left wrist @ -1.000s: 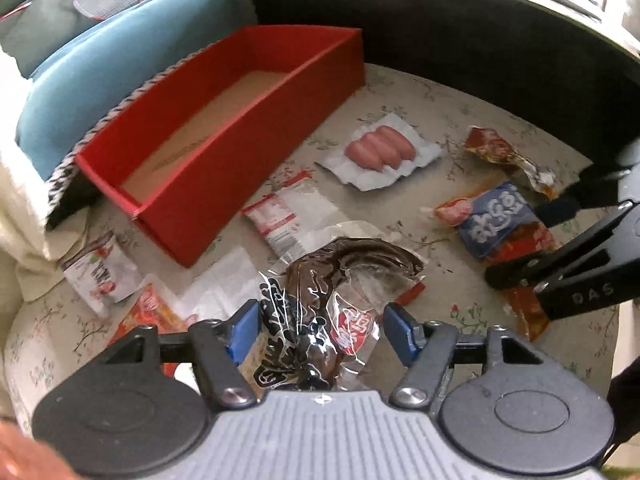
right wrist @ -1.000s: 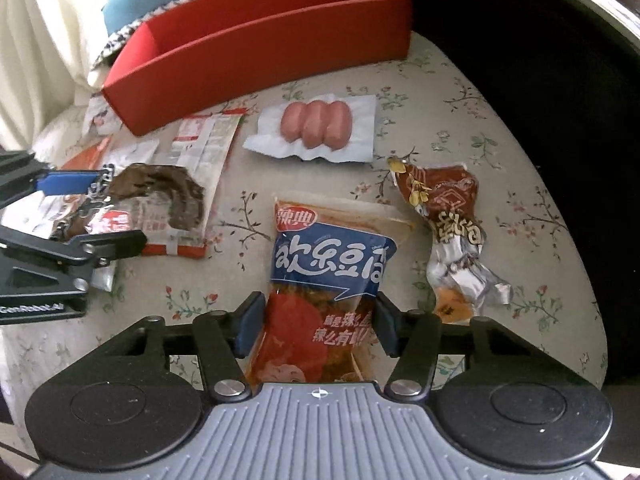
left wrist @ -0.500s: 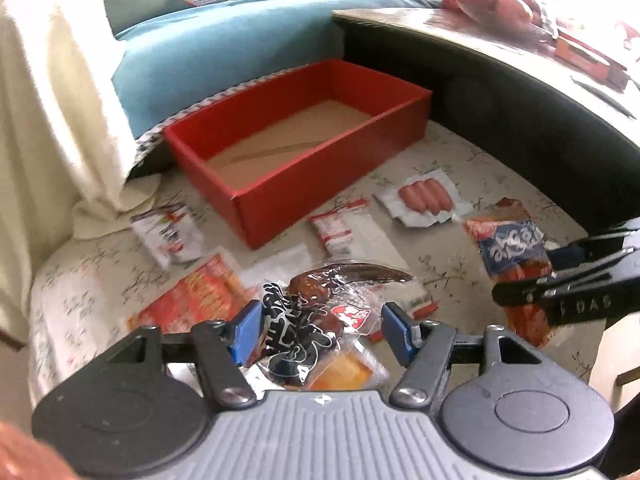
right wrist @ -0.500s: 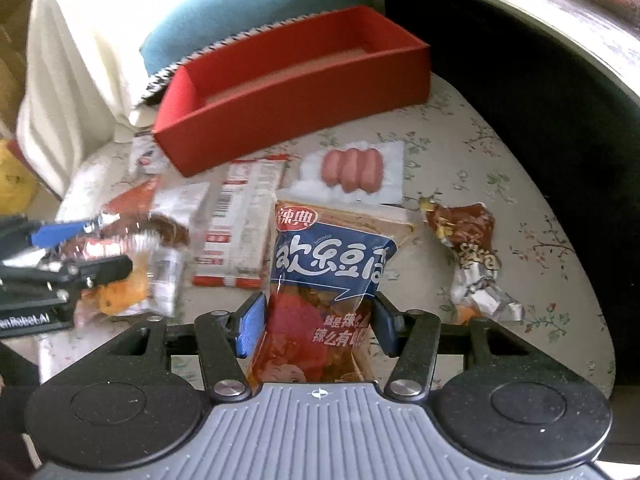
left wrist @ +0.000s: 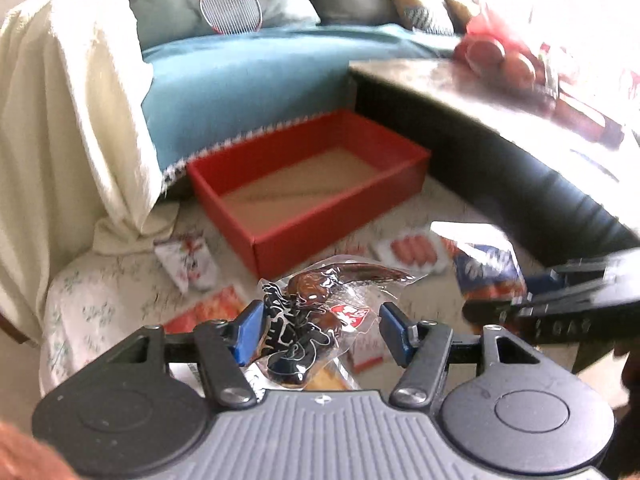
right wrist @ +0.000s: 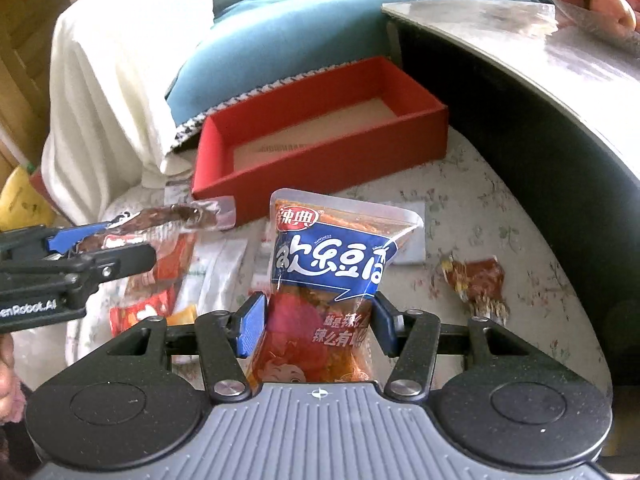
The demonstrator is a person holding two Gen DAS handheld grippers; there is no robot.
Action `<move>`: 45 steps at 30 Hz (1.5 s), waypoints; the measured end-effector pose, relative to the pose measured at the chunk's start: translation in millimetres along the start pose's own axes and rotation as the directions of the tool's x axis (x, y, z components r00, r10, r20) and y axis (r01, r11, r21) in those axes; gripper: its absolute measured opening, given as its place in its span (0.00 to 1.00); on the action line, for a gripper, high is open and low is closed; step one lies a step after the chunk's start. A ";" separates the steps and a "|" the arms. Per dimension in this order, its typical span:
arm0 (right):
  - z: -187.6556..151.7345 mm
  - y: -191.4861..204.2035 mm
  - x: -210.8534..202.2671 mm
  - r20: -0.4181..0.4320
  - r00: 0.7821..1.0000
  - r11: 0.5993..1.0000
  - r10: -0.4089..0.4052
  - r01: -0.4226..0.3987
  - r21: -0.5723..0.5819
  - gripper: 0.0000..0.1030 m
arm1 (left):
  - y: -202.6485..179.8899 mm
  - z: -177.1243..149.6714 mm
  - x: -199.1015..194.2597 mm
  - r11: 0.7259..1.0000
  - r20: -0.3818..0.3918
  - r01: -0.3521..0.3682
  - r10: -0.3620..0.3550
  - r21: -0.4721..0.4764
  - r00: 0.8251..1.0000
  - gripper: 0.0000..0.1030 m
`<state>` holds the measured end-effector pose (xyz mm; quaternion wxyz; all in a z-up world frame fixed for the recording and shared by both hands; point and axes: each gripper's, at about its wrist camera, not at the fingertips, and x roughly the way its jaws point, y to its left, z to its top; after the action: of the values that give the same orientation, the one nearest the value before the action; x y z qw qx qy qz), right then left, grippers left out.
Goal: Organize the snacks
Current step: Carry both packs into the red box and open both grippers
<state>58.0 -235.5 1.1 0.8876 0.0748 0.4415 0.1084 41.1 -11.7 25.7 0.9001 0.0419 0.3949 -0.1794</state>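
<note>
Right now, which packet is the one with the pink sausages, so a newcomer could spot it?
Find the red box on the flowered cloth. Just right of its near corner lies a flat white packet, partly behind the blue-labelled bag. It alone shows a row of pink sausages side by side; the other packets are red, brown or printed.

Two wrist fisheyes, both angled down over the floral tabletop (left wrist: 100, 304).
Each looks forward along its own hand-held gripper, close above the snacks; both share the red box (left wrist: 308, 188) (right wrist: 320, 140), sofa (left wrist: 248, 76) and each other's fingers.
</note>
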 end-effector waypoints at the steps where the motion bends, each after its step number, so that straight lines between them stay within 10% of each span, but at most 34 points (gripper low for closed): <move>1: 5.4 0.8 1.8 0.006 1.000 1.000 0.002 -0.002 0.001 0.61 | 2.2 4.2 1.9 1.000 0.011 0.001 -0.001 -0.011 1.000 0.53; 18: 135.9 7.0 93.5 0.062 0.998 1.000 -0.010 0.012 -0.019 0.61 | 57.5 77.1 73.3 0.960 0.079 -0.072 0.097 -0.270 0.992 0.53; 35: 171.3 -19.9 205.9 -0.056 0.996 0.997 -0.073 0.072 -0.023 0.61 | 51.7 92.4 169.2 0.960 0.010 -0.199 0.205 -0.196 0.979 0.53; 45: 172.3 -19.1 193.2 -0.035 0.997 0.998 -0.064 0.064 -0.015 0.70 | 44.4 90.5 180.7 0.968 -0.030 -0.199 0.196 -0.152 0.980 0.58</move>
<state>311.5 -210.3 -48.2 0.8831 0.0527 0.4586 0.0844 232.6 -42.4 -46.5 0.9111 0.0127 0.4079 -0.0576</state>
